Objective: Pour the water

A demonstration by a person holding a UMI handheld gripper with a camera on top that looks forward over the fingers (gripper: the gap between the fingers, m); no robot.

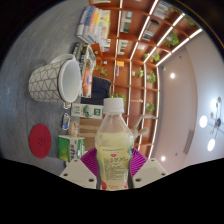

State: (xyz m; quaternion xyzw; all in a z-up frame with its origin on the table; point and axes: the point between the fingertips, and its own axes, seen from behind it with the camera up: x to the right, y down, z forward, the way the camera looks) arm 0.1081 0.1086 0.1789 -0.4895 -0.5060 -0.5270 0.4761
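Note:
A clear plastic bottle [115, 140] with a white cap and pale yellowish liquid stands between my fingers, its pink-and-white label facing me. My gripper [115, 162] is shut on the bottle, the magenta pads [90, 160] pressing its sides. The whole view is rolled, so the room appears tilted sideways. A white patterned mug [52, 80] with its open mouth turned toward the bottle sits beyond and to the left, on a grey surface.
A red round coaster [40, 140] lies left of the bottle. Small boxes and packets [82, 118] are stacked just behind the bottle. Wooden shelving [125, 60] and ceiling lights [160, 35] fill the background.

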